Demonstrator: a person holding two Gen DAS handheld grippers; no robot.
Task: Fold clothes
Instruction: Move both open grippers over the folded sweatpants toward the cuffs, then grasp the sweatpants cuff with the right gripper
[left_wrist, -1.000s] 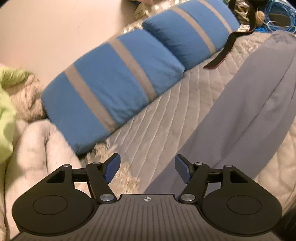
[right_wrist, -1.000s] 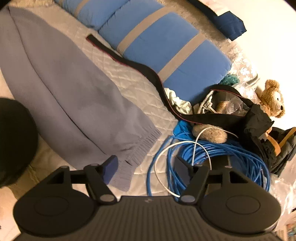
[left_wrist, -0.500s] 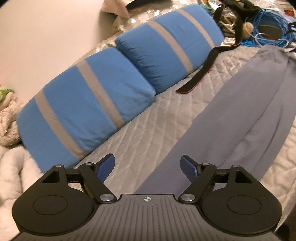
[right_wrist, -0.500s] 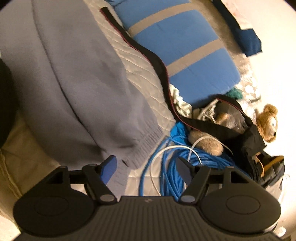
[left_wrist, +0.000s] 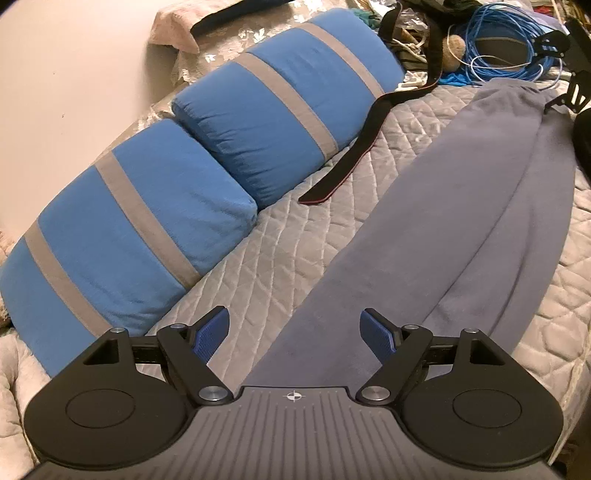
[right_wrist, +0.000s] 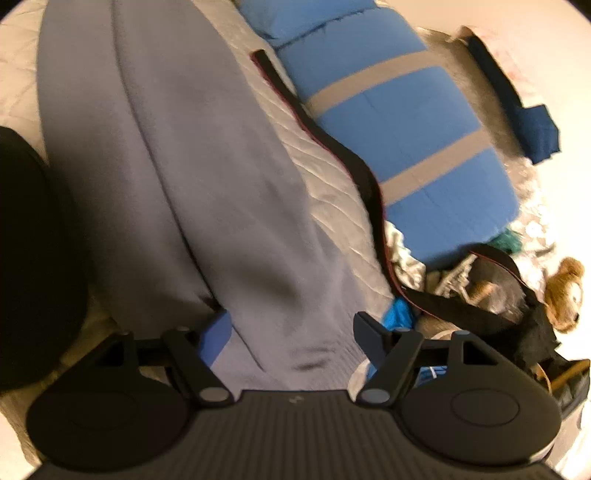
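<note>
A: You are working a grey-blue garment (left_wrist: 461, 229) that is lying lengthwise across the quilted bed (left_wrist: 280, 258), already doubled into a long narrow strip. Your left claw (left_wrist: 295, 334) is hovering over one end of it, jaws spread wide and pinching nothing.

B: And at the other end?

A: Your right claw (right_wrist: 291, 332) is standing spread over the far end, where the cloth is bunching slightly; its pads are on either side of the fabric but not pressing on it. That picture is blurred, so the hem's detail is hard to read.

B: Why one claw at each end?

A: You are likely lining up to lift both ends together, so the strip can be folded across its length without twisting.

B: Any hazards nearby?

A: A black strap (left_wrist: 354, 155) is trailing along the quilt beside the two blue striped pillows (left_wrist: 155, 206), apart from the garment. A blue cable coil (left_wrist: 509, 44) is sitting just past the right-hand end, near enough, I judge, to snag on a careless pinch.
</note>
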